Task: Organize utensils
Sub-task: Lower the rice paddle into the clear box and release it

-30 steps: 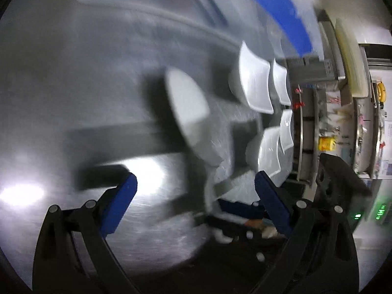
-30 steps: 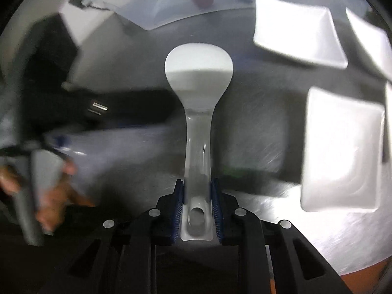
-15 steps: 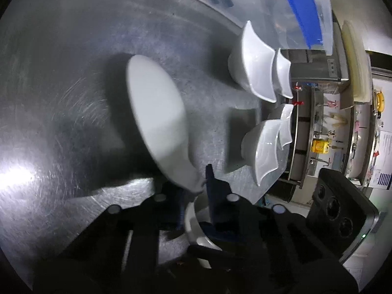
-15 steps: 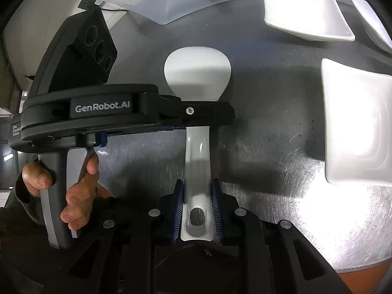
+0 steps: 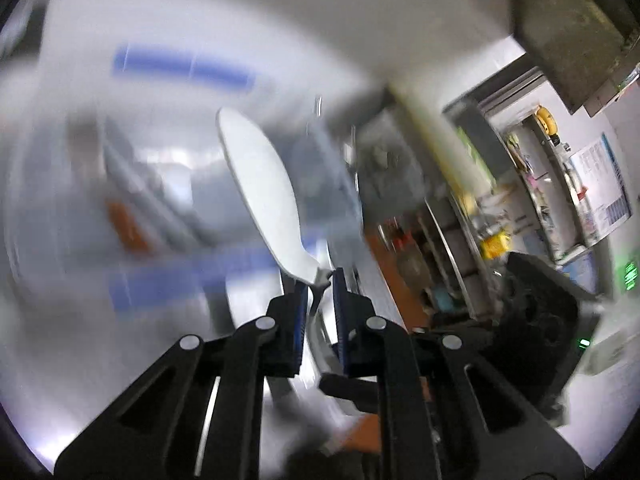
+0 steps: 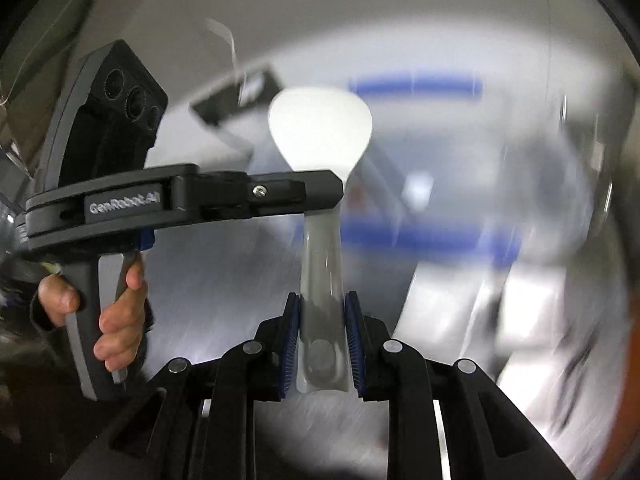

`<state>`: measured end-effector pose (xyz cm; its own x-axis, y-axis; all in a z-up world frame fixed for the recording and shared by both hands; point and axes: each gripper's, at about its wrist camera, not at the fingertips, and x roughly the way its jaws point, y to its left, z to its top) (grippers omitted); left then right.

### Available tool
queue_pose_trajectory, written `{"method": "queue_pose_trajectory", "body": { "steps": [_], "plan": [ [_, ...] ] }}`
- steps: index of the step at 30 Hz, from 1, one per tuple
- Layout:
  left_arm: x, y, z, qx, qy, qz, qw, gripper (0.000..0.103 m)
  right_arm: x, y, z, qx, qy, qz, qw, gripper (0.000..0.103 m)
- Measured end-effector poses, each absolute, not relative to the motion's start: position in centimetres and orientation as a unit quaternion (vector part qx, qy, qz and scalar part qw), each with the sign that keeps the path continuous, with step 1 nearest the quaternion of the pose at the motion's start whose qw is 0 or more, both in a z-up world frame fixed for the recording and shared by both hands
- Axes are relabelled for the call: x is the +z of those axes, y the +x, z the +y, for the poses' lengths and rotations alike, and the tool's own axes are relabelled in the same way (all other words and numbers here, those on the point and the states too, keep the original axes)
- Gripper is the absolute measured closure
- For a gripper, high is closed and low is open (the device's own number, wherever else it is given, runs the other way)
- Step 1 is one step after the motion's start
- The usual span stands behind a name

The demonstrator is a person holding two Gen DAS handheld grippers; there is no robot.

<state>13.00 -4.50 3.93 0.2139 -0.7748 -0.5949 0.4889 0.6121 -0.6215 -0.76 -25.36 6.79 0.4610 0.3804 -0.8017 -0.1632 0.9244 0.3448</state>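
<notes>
A white rice paddle (image 6: 320, 128) is held by both grippers. My right gripper (image 6: 320, 316) is shut on the end of its handle. My left gripper (image 5: 320, 292) is shut on the neck just below the blade (image 5: 260, 184); in the right wrist view it (image 6: 320, 196) crosses the paddle from the left, with a hand on its grip. The paddle is lifted off the steel table and points at a blurred clear bin with blue handles (image 6: 416, 236).
The clear bin (image 5: 160, 208) holds blurred utensils, one with an orange-red handle (image 5: 126, 224). The steel table (image 6: 224, 288) lies below. Shelves with clutter (image 5: 520, 200) stand at the right in the left wrist view.
Both grippers have lifted the paddle off the table and swung it up toward the clear bin. The white dishes have left both views. The views are now motion-blurred.
</notes>
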Motion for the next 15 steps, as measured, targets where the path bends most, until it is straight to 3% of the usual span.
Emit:
{"method": "queue_pose_trajectory", "body": {
  "steps": [3,6,15],
  "plan": [
    [5.3,18.5,-6.0,-0.393,-0.133,0.463,0.784,0.091,8.9,5.7,-26.0,0.134,0.075,0.475,0.866,0.079],
    [3.8,23.4,-6.9,-0.363,-0.123,0.490,0.783,0.091,6.7,12.7,-26.8,0.126,0.076,0.511,0.847,0.078],
    [-10.1,31.1,-8.1,-0.270,-0.129,0.649,0.700,0.091,-6.0,20.2,-26.2,0.125,0.118,0.641,0.748,0.078]
  ]
}}
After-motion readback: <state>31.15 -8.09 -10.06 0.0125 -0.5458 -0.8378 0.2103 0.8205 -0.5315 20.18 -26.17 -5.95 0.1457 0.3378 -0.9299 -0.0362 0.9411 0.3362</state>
